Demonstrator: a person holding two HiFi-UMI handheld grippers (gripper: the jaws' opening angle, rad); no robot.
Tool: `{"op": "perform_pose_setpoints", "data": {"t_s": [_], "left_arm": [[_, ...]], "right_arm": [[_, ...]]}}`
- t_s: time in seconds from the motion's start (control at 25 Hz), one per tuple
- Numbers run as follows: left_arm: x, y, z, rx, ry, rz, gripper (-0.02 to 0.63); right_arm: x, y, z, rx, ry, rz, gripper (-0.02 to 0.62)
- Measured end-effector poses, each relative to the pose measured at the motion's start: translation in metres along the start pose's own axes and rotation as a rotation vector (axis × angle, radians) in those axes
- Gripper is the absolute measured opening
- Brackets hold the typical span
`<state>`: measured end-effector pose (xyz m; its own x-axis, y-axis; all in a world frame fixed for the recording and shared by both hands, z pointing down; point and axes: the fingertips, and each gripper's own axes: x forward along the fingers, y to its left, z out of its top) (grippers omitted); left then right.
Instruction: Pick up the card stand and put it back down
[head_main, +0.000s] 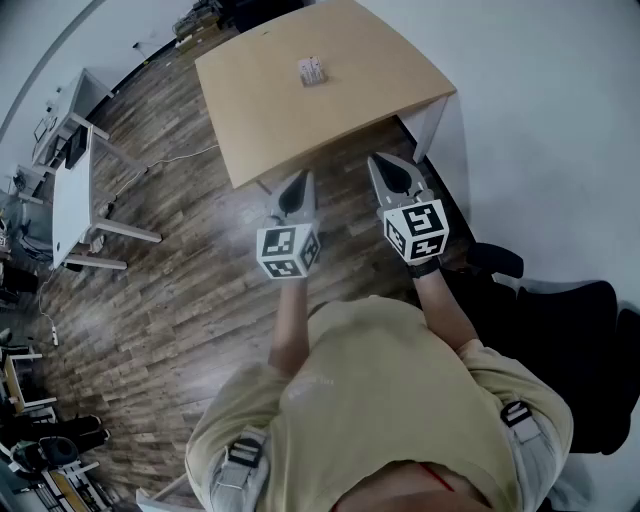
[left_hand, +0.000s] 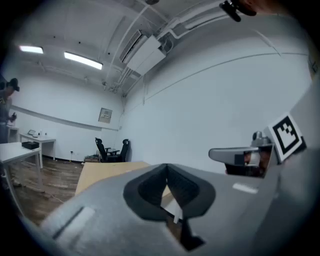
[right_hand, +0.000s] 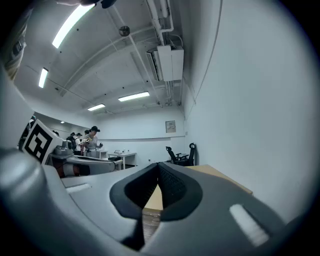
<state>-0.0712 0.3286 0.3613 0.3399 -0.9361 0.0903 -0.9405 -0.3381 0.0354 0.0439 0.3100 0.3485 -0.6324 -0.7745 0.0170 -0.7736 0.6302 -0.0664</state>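
Note:
The card stand (head_main: 311, 71) is a small pale holder standing on the far half of the wooden table (head_main: 270, 110). Both grippers hang over the wood floor, short of the table's near edge and well apart from the stand. My left gripper (head_main: 300, 180) is shut with nothing in it, its jaws meeting at their tips (left_hand: 166, 167). My right gripper (head_main: 381, 160) is likewise shut and empty, tips together (right_hand: 158, 166). Each gripper view shows the other gripper beside it and a strip of the tabletop (left_hand: 102, 172); neither shows the stand clearly.
A white wall runs along the table's right side. White desks (head_main: 75, 195) stand at the left. A black office chair (head_main: 565, 335) is close on my right. Two black chairs (left_hand: 111, 149) sit at the room's far end, and people (right_hand: 90, 140) stand at a distant desk.

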Motion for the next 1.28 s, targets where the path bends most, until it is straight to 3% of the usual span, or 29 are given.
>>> {"op": "perform_pose_setpoints", "data": {"t_s": [0.16, 0.24, 0.48, 0.88, 1.28], "left_arm": [[0.005, -0.026, -0.013, 0.041, 0.006, -0.02, 0.002], [0.007, -0.022, -0.019, 0.04, 0.015, 0.004, 0.002], [0.027, 0.001, -0.01, 0.046, -0.019, 0.018, 0.002], [0.131, 0.086, 0.004, 0.066, -0.057, 0.006, 0.002], [0.237, 0.192, 0.001, 0.026, -0.001, -0.035, 0.002]], "right_arm": [[0.001, -0.014, -0.009, -0.066, 0.033, -0.009, 0.005], [0.006, -0.011, -0.012, -0.11, 0.028, 0.01, 0.005], [0.035, -0.004, -0.016, -0.094, 0.03, 0.055, 0.005], [0.152, -0.049, -0.039, -0.033, 0.103, 0.014, 0.005], [0.298, -0.083, -0.036, -0.03, 0.159, -0.017, 0.005]]}}
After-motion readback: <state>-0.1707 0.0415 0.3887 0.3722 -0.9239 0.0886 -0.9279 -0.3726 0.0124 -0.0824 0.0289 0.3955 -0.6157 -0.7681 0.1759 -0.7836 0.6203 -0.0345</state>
